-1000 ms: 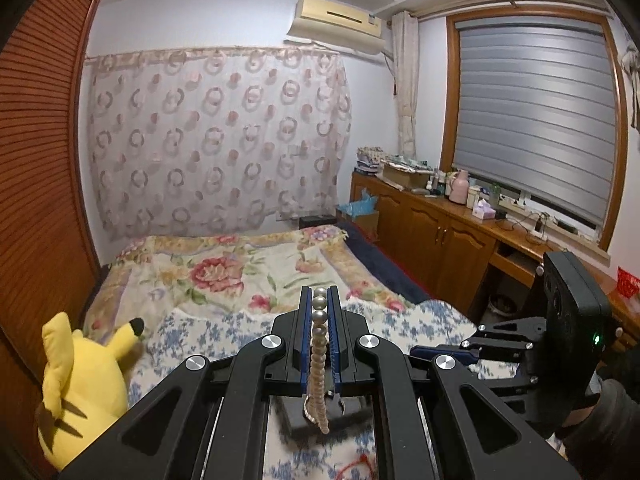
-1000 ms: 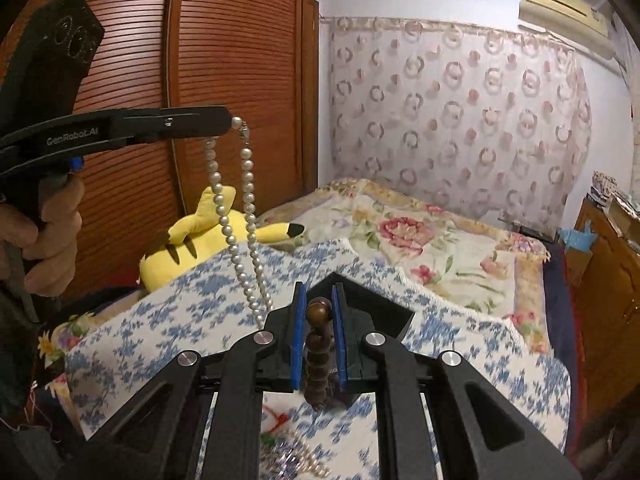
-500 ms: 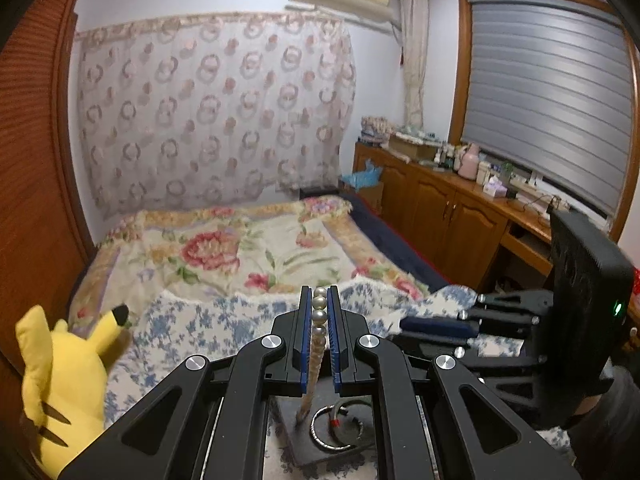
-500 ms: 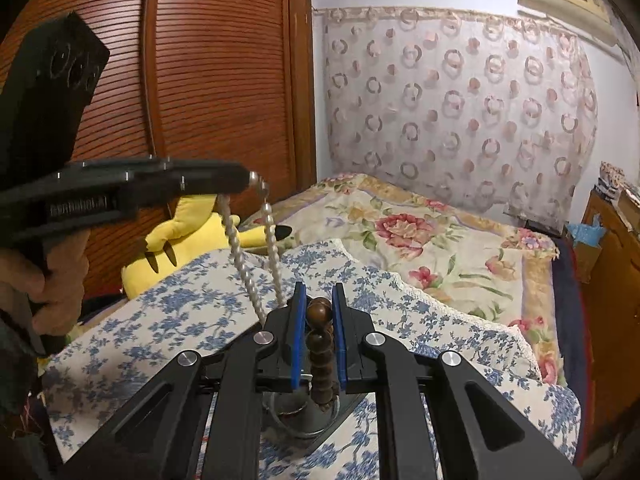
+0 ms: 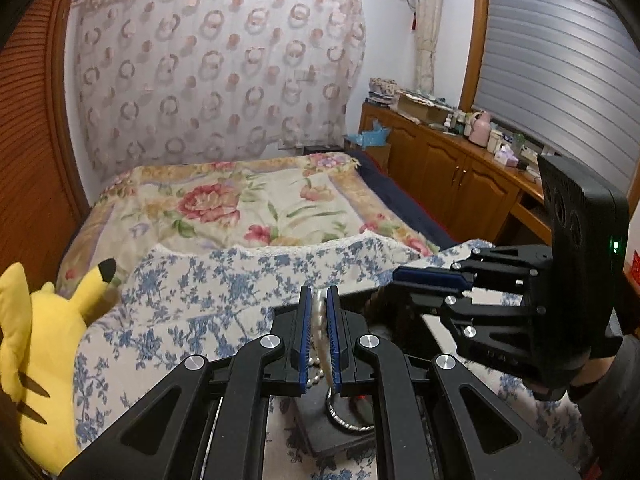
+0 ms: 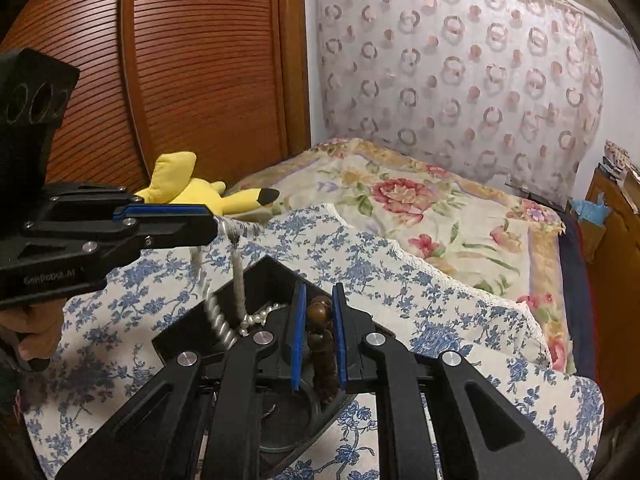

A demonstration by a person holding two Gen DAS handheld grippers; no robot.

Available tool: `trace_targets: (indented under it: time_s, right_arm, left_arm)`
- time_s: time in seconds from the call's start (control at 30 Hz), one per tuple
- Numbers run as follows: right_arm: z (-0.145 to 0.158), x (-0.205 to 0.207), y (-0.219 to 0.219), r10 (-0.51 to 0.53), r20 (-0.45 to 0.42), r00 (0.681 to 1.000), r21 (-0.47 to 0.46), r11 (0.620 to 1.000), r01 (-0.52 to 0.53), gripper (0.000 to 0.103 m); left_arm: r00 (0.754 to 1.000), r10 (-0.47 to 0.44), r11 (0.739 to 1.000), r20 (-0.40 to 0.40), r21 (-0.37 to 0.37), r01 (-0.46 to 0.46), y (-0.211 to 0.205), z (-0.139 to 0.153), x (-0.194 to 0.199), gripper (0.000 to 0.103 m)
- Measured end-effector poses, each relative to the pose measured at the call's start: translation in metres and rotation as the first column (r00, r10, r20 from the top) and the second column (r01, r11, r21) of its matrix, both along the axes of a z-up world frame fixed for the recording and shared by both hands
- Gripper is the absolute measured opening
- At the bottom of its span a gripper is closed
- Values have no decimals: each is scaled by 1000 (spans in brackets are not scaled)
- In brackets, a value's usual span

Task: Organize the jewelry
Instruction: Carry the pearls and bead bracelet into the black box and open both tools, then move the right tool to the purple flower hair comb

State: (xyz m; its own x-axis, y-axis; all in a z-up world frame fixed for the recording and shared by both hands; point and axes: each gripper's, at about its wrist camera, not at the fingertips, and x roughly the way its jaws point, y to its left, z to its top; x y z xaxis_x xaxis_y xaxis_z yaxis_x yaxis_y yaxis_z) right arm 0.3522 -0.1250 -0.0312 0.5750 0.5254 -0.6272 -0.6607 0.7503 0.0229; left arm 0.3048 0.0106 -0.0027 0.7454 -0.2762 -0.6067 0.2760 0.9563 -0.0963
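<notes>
Pearl necklace (image 5: pixel 319 320) pinched in left jaws, apparently pooling into black tray (image 6: pixel 260 280).

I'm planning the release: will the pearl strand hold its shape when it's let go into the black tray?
Probably not. The pearl strand hangs limp from the left gripper, its lower end already bunching in the black tray. It will likely pile loosely; round beads may slide.

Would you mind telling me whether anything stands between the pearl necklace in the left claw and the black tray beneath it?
Nothing visible does. The pearl necklace hangs from the left claw straight into the black tray, its lower end already pooling there. The right claw, shut on the brown bead bracelet, hangs beside it, not under it.
</notes>
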Motion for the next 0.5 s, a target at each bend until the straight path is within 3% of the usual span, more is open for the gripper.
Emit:
trace_targets:
  time_s: [0.1,0.27,0.5]
  right_arm:
    - [-4,1,0,-11,-17,1000,-9,1000,11,16]
    - [0,-8,-9,-30,-21,999,16,999,30,32]
    - [5,-49,-33,-71,-14,997,48,996,71,33]
  left_arm:
    - [1000,13,1000,-11,8,-12,2,-7,-4,10]
    - [999,35,999,-3,30,-35,8,-14,-23,32]
    - [1000,28,999,2,40,-28,9,-21,-67,49]
